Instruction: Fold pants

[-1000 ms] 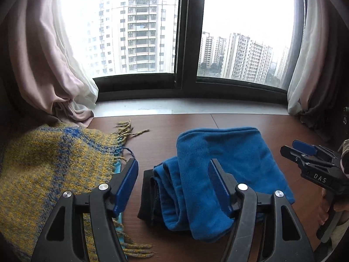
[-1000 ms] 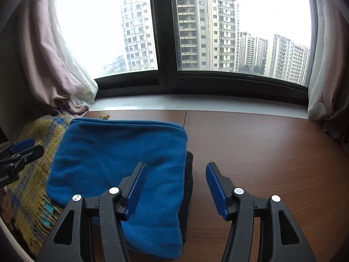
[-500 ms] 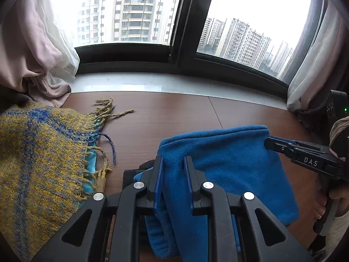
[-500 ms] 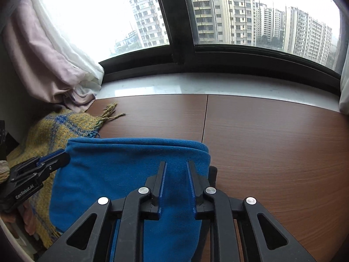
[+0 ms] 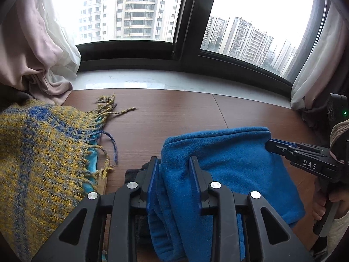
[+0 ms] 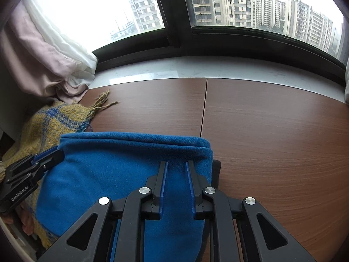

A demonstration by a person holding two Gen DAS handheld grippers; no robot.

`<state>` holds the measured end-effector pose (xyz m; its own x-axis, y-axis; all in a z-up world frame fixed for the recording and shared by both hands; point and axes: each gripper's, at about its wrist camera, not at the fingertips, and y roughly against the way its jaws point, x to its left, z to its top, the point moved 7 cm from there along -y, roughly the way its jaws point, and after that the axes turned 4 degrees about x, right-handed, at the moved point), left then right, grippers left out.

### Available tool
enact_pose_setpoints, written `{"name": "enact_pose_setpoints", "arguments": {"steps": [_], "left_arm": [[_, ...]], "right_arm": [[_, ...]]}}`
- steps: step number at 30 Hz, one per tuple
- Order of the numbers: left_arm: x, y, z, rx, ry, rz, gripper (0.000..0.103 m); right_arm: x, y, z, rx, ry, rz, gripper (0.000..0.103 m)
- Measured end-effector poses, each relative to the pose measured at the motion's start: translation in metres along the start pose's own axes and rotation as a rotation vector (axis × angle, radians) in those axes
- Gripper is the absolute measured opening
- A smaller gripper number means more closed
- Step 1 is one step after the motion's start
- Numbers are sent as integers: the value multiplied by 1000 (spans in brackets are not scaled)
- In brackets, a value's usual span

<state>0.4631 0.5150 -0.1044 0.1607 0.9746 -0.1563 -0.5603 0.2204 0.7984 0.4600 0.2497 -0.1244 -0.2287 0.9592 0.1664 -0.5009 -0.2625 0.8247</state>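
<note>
Left gripper (image 5: 173, 166) and right gripper (image 6: 176, 170) both clamped on opposite edges of the folded blue pants (image 5: 235, 159) over the brown table (image 6: 272, 131), beside a yellow-and-blue fringed scarf (image 5: 39, 148).

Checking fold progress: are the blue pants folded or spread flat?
Folded. The blue pants sit in a compact stacked bundle with layered edges, pinched by the left gripper and right gripper.

Dark item (image 5: 133, 174) under blue pants (image 5: 229, 163) mostly hidden; scarf (image 5: 39, 152) cut off at left edge.
</note>
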Motion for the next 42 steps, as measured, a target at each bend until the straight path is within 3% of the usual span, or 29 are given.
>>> {"name": "enact_pose_setpoints", "arguments": {"steps": [4,7,12,15,29,42], "left_arm": [[-13,31,-1,-59,-22,43,33],[-32,54,-8,-92,-59,52,46],[-69,90,-24,-151,-117,61,58],[-91,110,-36,-174,-139,57,64],[-180,176,-115,-264,-171,53,75],[-243,209,-188,-256,-150,35,78]], "right_arm": [[9,29,-2,-86,31,-11,20],[17,63,-9,-175,58,-14,35],[23,116,-37,-290,101,-53,54],[23,143,-57,-330,118,-55,57],[-21,240,-149,-383,114,-76,71],[-60,297,-233,-386,113,-56,71]]}}
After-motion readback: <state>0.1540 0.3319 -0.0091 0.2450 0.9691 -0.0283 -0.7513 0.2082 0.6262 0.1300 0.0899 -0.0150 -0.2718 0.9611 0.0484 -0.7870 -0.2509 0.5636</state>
